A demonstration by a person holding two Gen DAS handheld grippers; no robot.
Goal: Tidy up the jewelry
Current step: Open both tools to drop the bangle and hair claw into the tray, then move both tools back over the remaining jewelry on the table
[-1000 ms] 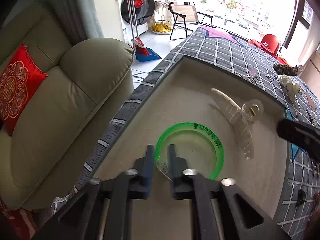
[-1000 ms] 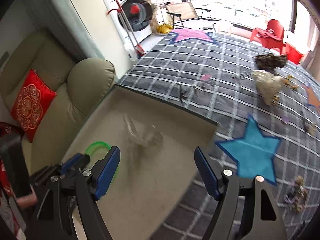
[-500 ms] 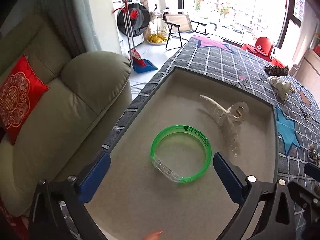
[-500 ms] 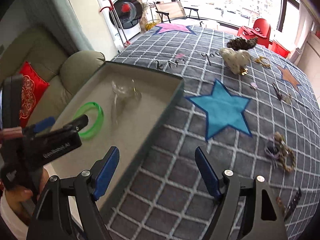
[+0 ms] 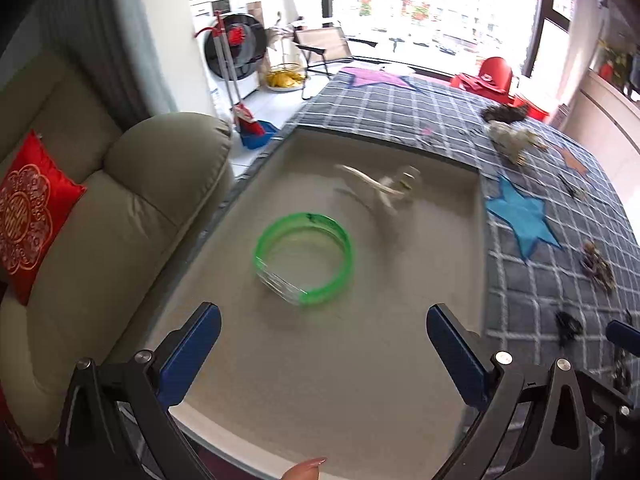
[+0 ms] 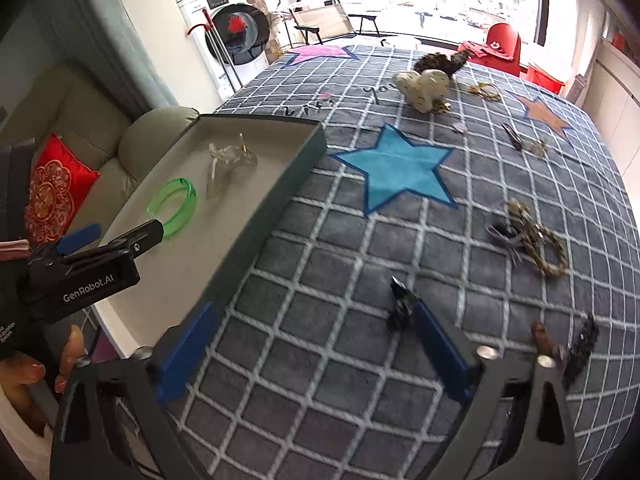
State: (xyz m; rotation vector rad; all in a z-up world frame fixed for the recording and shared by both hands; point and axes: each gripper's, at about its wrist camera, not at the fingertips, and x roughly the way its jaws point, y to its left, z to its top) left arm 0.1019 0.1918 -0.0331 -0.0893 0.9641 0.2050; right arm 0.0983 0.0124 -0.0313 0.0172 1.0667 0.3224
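Left gripper point(image 5: 323, 334) spread wide, nothing between the pads, hanging over the near end of the tray point(image 5: 478, 216). Right gripper point(image 6: 312, 338) just finished opening, empty, over the checked blanket point(image 6: 320, 280) right of the tray, small black clip point(image 6: 402, 306) just beside its right finger. Inside the tray: green bangle point(image 5: 304, 258) mid-floor, clear hair claw point(image 5: 380, 188) beyond it. More jewelry scattered on the blanket further right.

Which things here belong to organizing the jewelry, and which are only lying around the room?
Belong to the job:
- tray
- green bangle
- clear hair claw
- braided bracelet
- black clip

Just lying about:
- red cushion
- sofa
- folding chair
- broom
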